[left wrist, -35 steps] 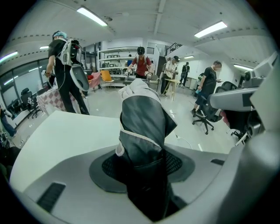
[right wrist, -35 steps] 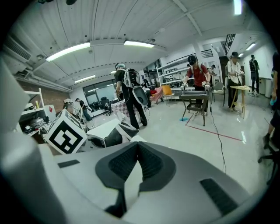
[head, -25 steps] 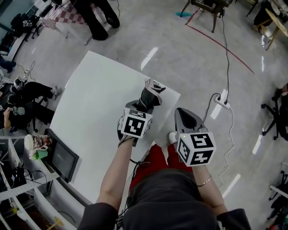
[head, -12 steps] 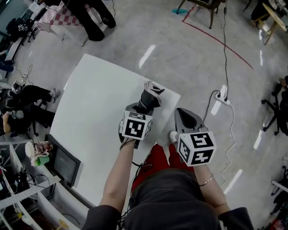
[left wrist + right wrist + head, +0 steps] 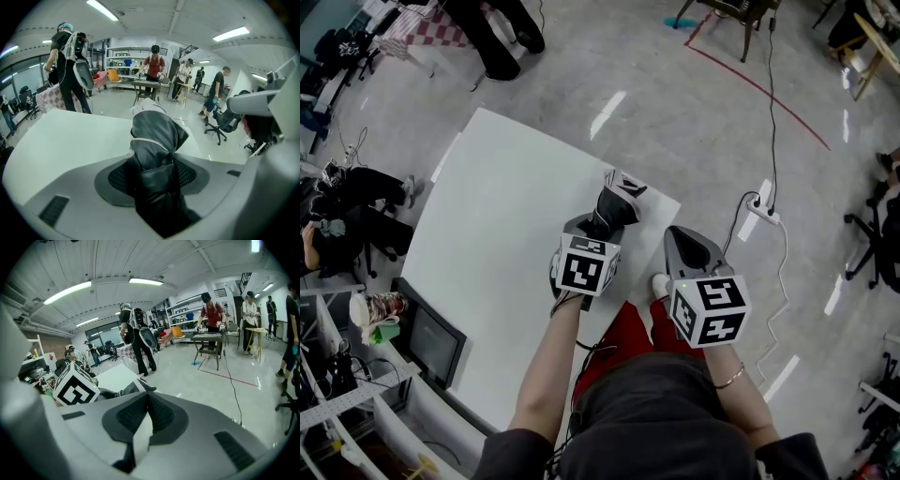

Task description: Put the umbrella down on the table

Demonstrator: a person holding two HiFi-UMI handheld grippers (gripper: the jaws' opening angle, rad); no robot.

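Left gripper [image 5: 590, 229] fingers just eased wider, clamping umbrella [image 5: 617, 195] over table [image 5: 506, 216], handle end hidden; right gripper [image 5: 692, 246] fingers together.

The umbrella [image 5: 614, 202] is over the table's [image 5: 492, 220] right edge.

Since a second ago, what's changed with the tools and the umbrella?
Very little. The jaws of the left tool have just opened slightly further, with the umbrella still between them, sticking out over the table near its right edge. Neither hand visibly moved. The right tool stays shut and empty, off the table's edge.
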